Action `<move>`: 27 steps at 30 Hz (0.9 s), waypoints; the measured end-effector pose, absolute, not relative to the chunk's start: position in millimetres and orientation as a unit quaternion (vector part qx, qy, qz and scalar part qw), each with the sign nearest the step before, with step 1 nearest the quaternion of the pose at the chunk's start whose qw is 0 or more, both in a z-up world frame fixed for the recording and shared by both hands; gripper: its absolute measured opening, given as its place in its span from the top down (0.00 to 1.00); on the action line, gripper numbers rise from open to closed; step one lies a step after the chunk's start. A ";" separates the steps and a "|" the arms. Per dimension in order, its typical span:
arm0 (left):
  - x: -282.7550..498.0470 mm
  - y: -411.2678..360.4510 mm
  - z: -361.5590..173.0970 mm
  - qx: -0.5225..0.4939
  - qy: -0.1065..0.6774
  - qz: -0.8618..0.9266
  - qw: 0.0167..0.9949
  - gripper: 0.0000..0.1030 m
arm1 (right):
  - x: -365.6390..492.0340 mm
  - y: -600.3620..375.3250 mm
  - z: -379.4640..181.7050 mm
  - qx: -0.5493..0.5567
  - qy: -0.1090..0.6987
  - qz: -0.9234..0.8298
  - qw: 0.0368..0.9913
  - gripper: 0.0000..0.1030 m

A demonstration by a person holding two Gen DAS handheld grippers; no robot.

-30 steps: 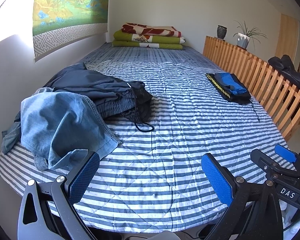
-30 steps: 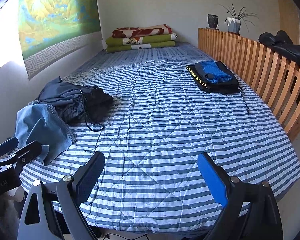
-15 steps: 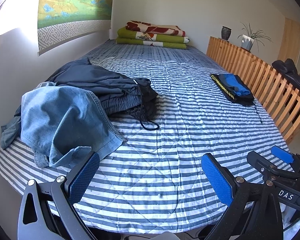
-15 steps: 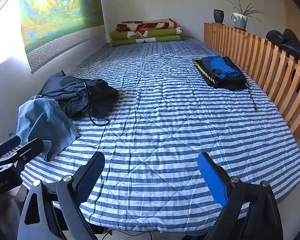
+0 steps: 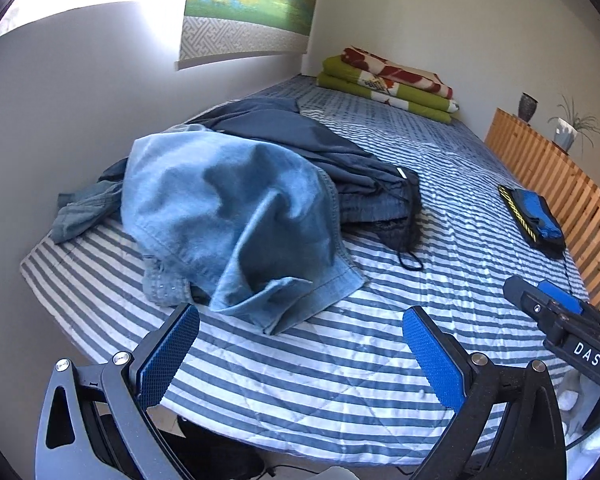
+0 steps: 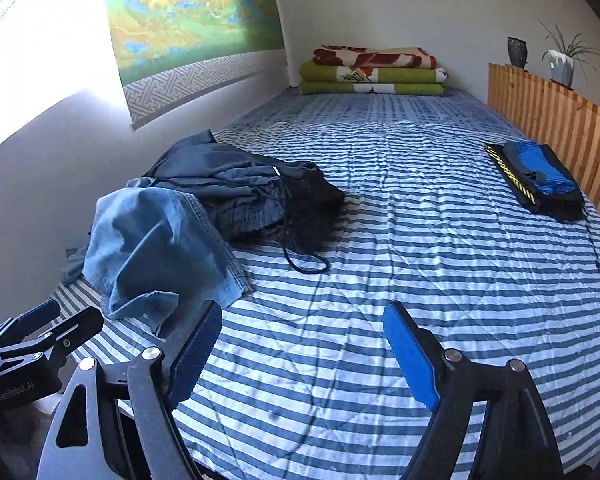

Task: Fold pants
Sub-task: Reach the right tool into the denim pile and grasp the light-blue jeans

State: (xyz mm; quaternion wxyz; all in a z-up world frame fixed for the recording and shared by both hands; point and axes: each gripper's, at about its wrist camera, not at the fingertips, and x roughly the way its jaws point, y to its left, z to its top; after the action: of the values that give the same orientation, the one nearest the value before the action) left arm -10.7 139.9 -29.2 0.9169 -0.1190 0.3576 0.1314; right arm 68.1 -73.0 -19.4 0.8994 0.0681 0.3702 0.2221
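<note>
Hovering over the near edge of the blue-and-white striped quilted bedspread (image 5: pixel 340 380), the left gripper (image 5: pixel 300 332) has its 2 blue-padded fingers (image 5: pixel 168 356) spread wide with nothing between them. The right gripper (image 6: pixel 302 330) is likewise released and empty above the same near edge, its blue pads (image 6: pixel 408 356) held apart; each gripper shows in the corner of the other's view. Just beyond the left gripper lies a crumpled heap of light blue denim pants (image 5: pixel 228 216), rumpled and unfolded, with 1 hem corner reaching toward the gripper's left finger but not touching it. Behind and partly under the denim sits a second bundle of dark navy drawstring pants (image 5: pixel 340 168), its black cord (image 6: pixel 304 260) looping out onto the stripes. Both garments lie on the left side of the bed, close to the grey-white wall (image 5: pixel 80 120). Farther off, on the right side beside the slatted wooden rail (image 6: pixel 552 120), rests a neatly folded stack of black and bright blue clothing with a yellow patterned stripe (image 6: pixel 536 180). At the far end of the bed is a pile of folded green and red-patterned blankets (image 6: pixel 372 70), a green and yellow landscape wall hanging (image 6: pixel 192 12) fills the left wall, and a dark vase (image 6: pixel 516 52) and a potted plant in a white pot (image 6: pixel 560 62) stand on top of the rail.
</note>
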 end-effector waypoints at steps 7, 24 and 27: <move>-27.5 195.2 -38.8 -0.157 0.349 0.176 0.907 0.00 | 106.5 2.5 -5.8 0.049 0.380 0.295 0.875 0.23; -44.4 283.3 -67.8 -0.214 0.351 0.237 0.880 0.01 | 193.1 231.5 27.2 -0.056 0.344 0.418 0.839 0.19; -41.7 292.8 -73.1 -0.218 0.354 0.242 0.877 0.01 | 204.6 258.2 19.3 -0.069 0.361 0.423 0.828 0.19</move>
State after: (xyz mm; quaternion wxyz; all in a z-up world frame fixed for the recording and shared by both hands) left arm -41.7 292.8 -73.1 0.8769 -0.2175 0.3538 0.2420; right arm 204.6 258.2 19.3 0.8282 -0.0691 0.3614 0.4227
